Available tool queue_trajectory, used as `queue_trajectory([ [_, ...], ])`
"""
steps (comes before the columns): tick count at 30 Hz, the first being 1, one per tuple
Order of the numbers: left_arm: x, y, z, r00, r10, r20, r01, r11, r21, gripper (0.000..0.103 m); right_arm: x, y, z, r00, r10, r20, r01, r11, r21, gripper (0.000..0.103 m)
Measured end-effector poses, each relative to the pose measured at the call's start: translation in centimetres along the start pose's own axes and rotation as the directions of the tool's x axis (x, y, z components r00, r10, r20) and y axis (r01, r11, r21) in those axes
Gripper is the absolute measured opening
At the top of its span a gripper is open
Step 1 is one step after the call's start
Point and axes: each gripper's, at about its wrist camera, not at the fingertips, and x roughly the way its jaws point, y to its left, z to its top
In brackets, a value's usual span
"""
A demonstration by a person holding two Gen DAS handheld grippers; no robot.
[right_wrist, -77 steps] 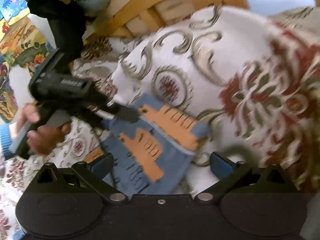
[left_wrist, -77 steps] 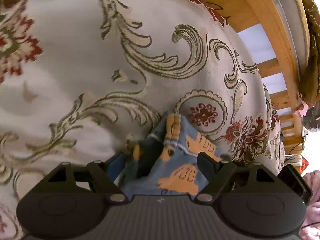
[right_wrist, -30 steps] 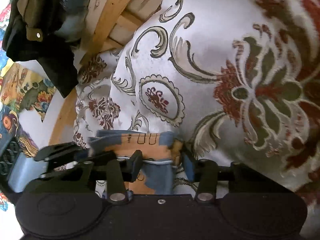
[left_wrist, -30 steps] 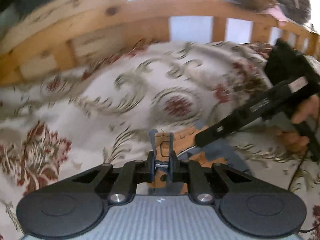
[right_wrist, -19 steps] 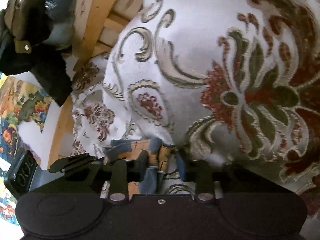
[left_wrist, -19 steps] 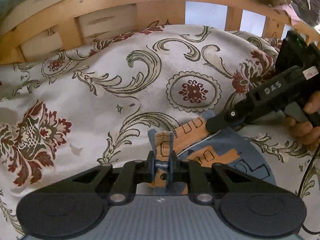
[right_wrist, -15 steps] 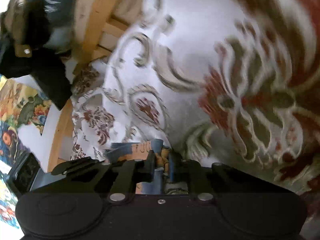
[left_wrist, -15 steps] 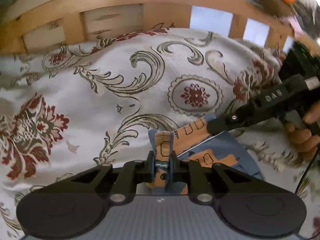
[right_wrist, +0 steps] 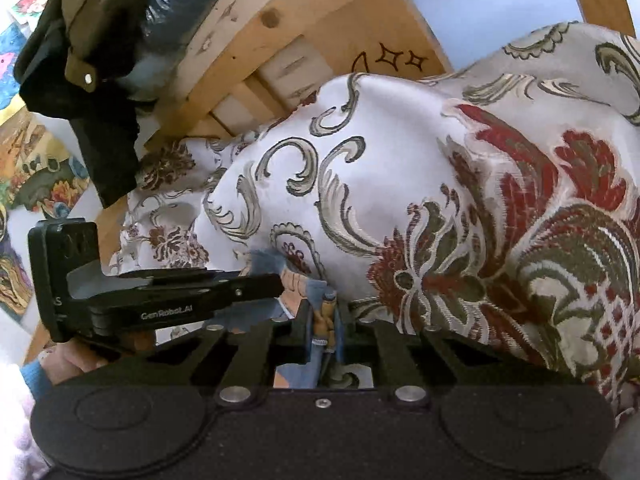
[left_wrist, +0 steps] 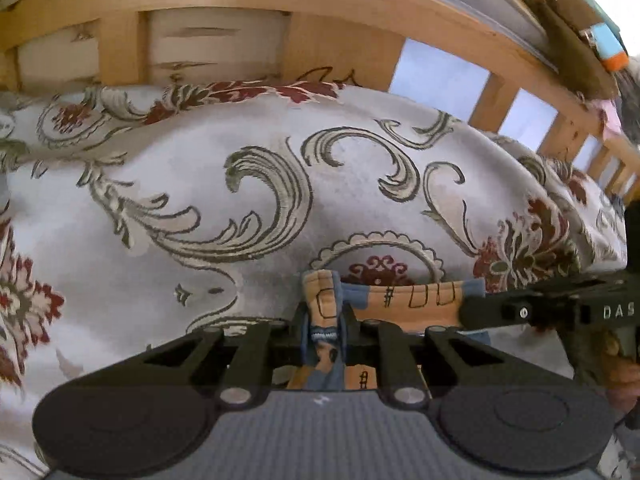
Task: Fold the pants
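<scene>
Holding the pants (left_wrist: pixel 404 300) by one edge, stretched between both tongs just above the floral bedspread (left_wrist: pixel 240 208). Left gripper (left_wrist: pixel 323 330) is pinched tight on a bunched corner; right gripper (right_wrist: pixel 323 322) likewise clamped on the other. Judgement: I should keep the edge taut and level, carry both corners together, and lay it down square.

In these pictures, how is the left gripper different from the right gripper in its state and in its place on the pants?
Place: the left gripper pinches the pants at the left end of their top edge; the right gripper pinches the right end.
Look: the left gripper's body is grey and ribbed, the right gripper's black.
Shared: both are shut on the pants, above the floral bedspread.
</scene>
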Motion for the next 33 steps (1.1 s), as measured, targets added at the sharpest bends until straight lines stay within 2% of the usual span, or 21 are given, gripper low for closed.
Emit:
queue_trajectory([
  [4, -0.7, 0.0, -0.4, 1.0, 0.012, 0.009, -0.012, 1.0, -0.025, 0.018, -0.4, 0.7, -0.2, 0.999, 0.036, 0.008, -0.036, 0.999, -0.039, 0.011],
  [6, -1.0, 0.4, -0.3, 1.0, 0.01, 0.01, -0.01, 0.998, -0.065, 0.022, -0.4, 1.0, -0.2, 0.999, 0.045, 0.007, -0.045, 0.998, -0.047, 0.011],
  [7, -1.3, 0.8, -0.3, 1.0, 0.006, 0.012, -0.005, 0.994, -0.108, 0.031, -0.4, 1.1, -0.2, 0.999, 0.05, 0.007, -0.049, 0.998, -0.048, 0.011],
  [8, -1.8, 1.5, -0.4, 1.0, -0.004, 0.014, 0.006, 0.985, -0.172, 0.047, -0.4, 1.2, -0.1, 0.999, 0.052, 0.008, -0.051, 0.997, -0.054, 0.011],
  [10, -3.2, 2.7, -0.7, 0.999, -0.021, 0.036, 0.031, 0.955, -0.294, 0.059, -0.6, 1.6, -0.2, 0.998, 0.057, 0.012, -0.056, 0.995, -0.08, 0.011],
  [13, -6.0, 4.0, -1.3, 0.998, -0.035, 0.052, 0.053, 0.909, -0.412, 0.059, -0.9, 3.1, -0.5, 0.997, 0.075, 0.019, -0.07, 0.984, -0.165, 0.011],
  [17, -11.1, 3.6, -2.7, 0.997, -0.068, 0.039, 0.079, 0.847, -0.526, 0.061, -1.4, 5.5, -1.5, 0.993, 0.118, 0.013, -0.108, 0.947, -0.304, 0.011],
  [19, -13.9, 2.7, -4.0, 0.997, -0.069, 0.04, 0.079, 0.805, -0.587, 0.067, -1.6, 6.9, -2.4, 0.99, 0.14, 0.001, -0.128, 0.912, -0.39, 0.011],
  [21, -16.6, 1.7, -5.3, 0.997, -0.051, 0.05, 0.071, 0.778, -0.624, 0.071, -1.8, 8.3, -3.5, 0.985, 0.17, -0.028, -0.163, 0.868, -0.469, 0.011],
  [23, -18.6, 0.3, -7.2, 0.995, -0.039, 0.094, 0.09, 0.761, -0.642, 0.082, -1.9, 9.9, -5.0, 0.976, 0.205, -0.067, -0.207, 0.804, -0.557, 0.011],
  [24, -19.1, -0.1, -8.4, 0.992, -0.036, 0.12, 0.107, 0.744, -0.659, 0.084, -2.0, 10.7, -5.8, 0.969, 0.226, -0.098, -0.238, 0.766, -0.597, 0.011],
  [26, -19.0, -0.4, -10.8, 0.986, -0.053, 0.156, 0.148, 0.707, -0.692, 0.086, -2.4, 12.0, -7.6, 0.955, 0.256, -0.147, -0.286, 0.676, -0.679, 0.011],
  [28, -17.8, -0.2, -13.2, 0.983, -0.059, 0.175, 0.168, 0.681, -0.712, 0.086, -2.7, 13.1, -9.3, 0.945, 0.269, -0.188, -0.316, 0.593, -0.741, 0.011],
  [30, -16.5, 0.3, -14.8, 0.975, -0.077, 0.207, 0.207, 0.651, -0.73, 0.085, -2.8, 13.6, -10.5, 0.943, 0.254, -0.216, -0.324, 0.542, -0.775, 0.011],
  [31, -15.9, 0.5, -15.4, 0.97, -0.085, 0.226, 0.226, 0.648, -0.728, 0.085, -2.8, 13.9, -11.1, 0.944, 0.242, -0.223, -0.32, 0.521, -0.791, 0.011],
  [33, -15.1, 0.6, -15.6, 0.971, -0.068, 0.23, 0.215, 0.672, -0.708, 0.085, -2.6, 14.2, -11.7, 0.948, 0.22, -0.231, -0.313, 0.493, -0.812, 0.011],
])
